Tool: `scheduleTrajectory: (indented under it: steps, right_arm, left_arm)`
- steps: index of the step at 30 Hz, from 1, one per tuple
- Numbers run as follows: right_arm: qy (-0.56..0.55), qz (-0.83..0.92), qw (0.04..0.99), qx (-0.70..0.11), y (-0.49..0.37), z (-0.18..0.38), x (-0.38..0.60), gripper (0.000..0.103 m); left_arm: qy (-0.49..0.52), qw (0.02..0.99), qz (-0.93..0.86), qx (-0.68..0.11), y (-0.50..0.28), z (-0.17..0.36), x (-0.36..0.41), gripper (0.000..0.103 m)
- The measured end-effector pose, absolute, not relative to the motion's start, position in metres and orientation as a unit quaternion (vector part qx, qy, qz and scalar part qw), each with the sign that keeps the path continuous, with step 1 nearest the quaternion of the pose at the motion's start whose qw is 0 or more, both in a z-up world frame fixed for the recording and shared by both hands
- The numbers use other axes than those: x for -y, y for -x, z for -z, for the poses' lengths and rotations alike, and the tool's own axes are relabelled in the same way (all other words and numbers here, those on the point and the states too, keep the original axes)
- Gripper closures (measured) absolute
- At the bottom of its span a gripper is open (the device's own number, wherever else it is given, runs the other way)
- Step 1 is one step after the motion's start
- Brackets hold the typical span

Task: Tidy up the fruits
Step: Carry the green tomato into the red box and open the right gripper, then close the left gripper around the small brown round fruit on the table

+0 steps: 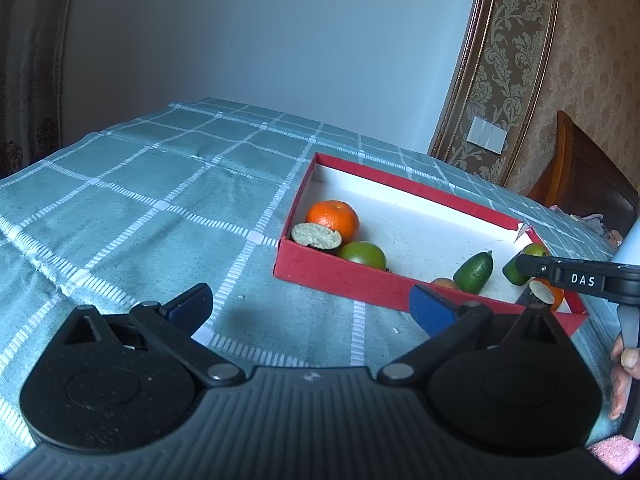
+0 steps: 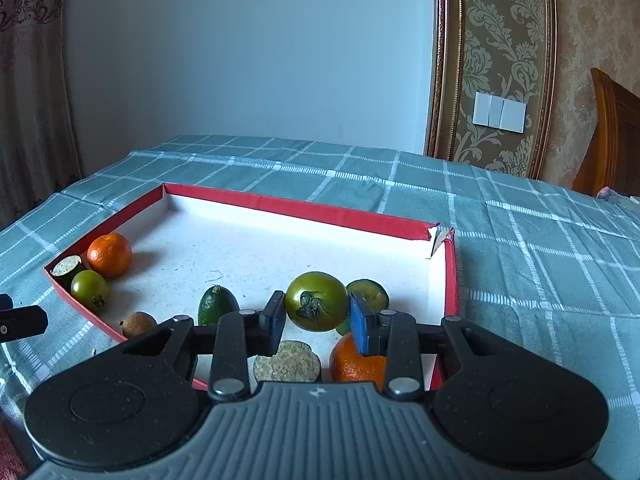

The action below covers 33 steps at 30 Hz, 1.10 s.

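Observation:
A red box with a white floor lies on the checked cloth. My right gripper is shut on a green tomato over the box's near right part. Below it lie an orange, a dark piece with a beige cut face and a dark green fruit. In the left corner sit an orange, a green tomato and another cut piece. A green avocado-like fruit and a small brown fruit lie near the front wall. My left gripper stands open over the cloth before the box, holding nothing.
The teal checked tablecloth stretches left of and behind the box. A person's hand holds the right gripper's handle at the right edge of the left wrist view. A wooden chair stands beyond the table's right side, and a curtain hangs at the left.

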State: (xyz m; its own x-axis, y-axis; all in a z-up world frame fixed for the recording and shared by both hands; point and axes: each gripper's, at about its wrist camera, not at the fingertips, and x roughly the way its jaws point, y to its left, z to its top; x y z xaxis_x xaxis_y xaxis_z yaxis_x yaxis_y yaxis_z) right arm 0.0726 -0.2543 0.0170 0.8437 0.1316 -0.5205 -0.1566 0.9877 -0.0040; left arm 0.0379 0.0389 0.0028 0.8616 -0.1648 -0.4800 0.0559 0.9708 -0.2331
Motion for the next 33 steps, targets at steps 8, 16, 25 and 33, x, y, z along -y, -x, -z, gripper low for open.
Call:
scheduleTrajectory:
  steps: [8, 16, 25, 33]
  right_arm:
    - [-0.002, -0.073, 0.965, -0.252, -0.057, -0.024, 0.265, 0.067]
    - [-0.096, -0.054, 0.974, -0.200, 0.003, -0.034, 0.316, 0.055]
    - [-0.206, -0.022, 0.959, -0.195, 0.036, -0.001, 0.368, 0.053]
    - [-0.221, -0.032, 0.956, -0.189, 0.039, 0.002, 0.372, 0.049]
  left_arm:
    - [0.109, 0.959, 0.053, -0.258, -0.038, -0.002, -0.040, 0.000]
    - [0.108, 0.959, 0.053, -0.256, -0.037, -0.002, -0.040, 0.000]
    - [-0.011, 0.971, 0.088, -0.220, -0.015, -0.017, 0.006, 0.007]
    - [-0.099, 0.960, 0.168, -0.202, 0.012, -0.021, 0.059, 0.018]
